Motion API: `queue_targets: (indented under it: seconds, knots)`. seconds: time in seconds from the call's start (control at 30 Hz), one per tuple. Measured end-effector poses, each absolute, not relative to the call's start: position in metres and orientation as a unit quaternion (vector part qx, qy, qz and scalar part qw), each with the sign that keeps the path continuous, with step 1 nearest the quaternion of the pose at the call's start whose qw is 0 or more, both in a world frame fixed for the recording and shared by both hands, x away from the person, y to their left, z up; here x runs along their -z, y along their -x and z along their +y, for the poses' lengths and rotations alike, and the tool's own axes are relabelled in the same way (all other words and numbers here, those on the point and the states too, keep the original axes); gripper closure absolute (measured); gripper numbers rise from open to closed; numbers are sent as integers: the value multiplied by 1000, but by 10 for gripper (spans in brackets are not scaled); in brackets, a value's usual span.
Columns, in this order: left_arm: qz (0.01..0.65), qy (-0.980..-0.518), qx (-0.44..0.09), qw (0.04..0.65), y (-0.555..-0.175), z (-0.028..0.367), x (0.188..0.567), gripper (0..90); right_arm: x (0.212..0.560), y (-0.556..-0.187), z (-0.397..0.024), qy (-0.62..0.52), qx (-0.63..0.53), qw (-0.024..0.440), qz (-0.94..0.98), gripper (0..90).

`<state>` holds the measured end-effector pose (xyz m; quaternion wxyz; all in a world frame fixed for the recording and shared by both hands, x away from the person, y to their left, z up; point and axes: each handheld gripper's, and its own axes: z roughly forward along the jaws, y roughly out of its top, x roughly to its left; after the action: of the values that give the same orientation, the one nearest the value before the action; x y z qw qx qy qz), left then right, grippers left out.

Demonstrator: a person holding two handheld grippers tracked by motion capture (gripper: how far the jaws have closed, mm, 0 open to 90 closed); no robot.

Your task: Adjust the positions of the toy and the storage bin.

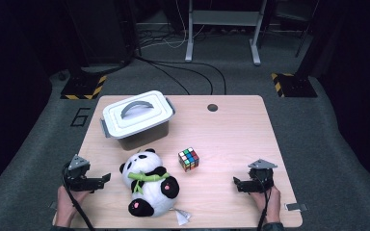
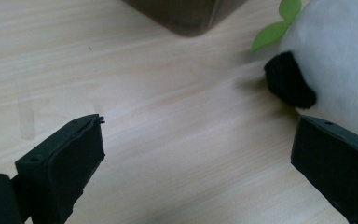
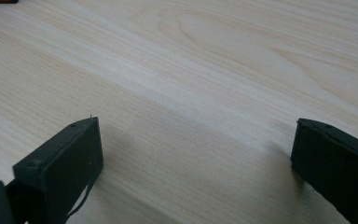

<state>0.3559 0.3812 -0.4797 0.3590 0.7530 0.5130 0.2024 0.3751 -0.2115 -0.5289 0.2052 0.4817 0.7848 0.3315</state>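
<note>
A plush panda (image 1: pixel 149 183) with a green bamboo sprig lies on its back at the table's front, left of centre. Its white body and a black ear (image 2: pixel 289 81) fill the right edge of the left gripper view. A colourful puzzle cube (image 1: pixel 188 159) sits just right of the panda. A grey lidded box (image 1: pixel 136 115) with a handle stands behind them. My left gripper (image 1: pixel 103 180) rests low at the front left, open, jaws wide over bare wood beside the panda. My right gripper (image 1: pixel 238 184) rests at the front right, open, nothing between its jaws.
The wooden table (image 1: pixel 231 139) has a round cable hole (image 1: pixel 212 107) near its far edge. A white tag (image 1: pixel 182 215) trails from the panda near the front edge. Beyond the table are floor cables and a metal stand (image 1: pixel 221 29).
</note>
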Motion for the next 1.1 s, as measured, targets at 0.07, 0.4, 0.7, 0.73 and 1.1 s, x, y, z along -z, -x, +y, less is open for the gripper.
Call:
queue_targets:
  seconds: [0.07, 0.4, 0.7, 0.73, 1.1]
  knots:
    - [510, -754, -205, 360, -359, 382, 473, 20, 529, -375, -212, -482, -332, 205, 785, 15]
    - [502, -747, -217, 377, -380, 383, 444, 17, 529, -375, -212, -482, -331, 207, 784, 17]
    - [490, -752, -240, 369, -409, 369, 413, 20, 529, -375, -212, -481, -331, 207, 785, 17]
    - [488, -753, -240, 369, -413, 367, 410, 21, 529, -375, -212, -481, -331, 208, 785, 17]
    - [488, -759, -239, 359, -458, 353, 395, 31, 529, -375, -211, -485, -333, 207, 782, 18]
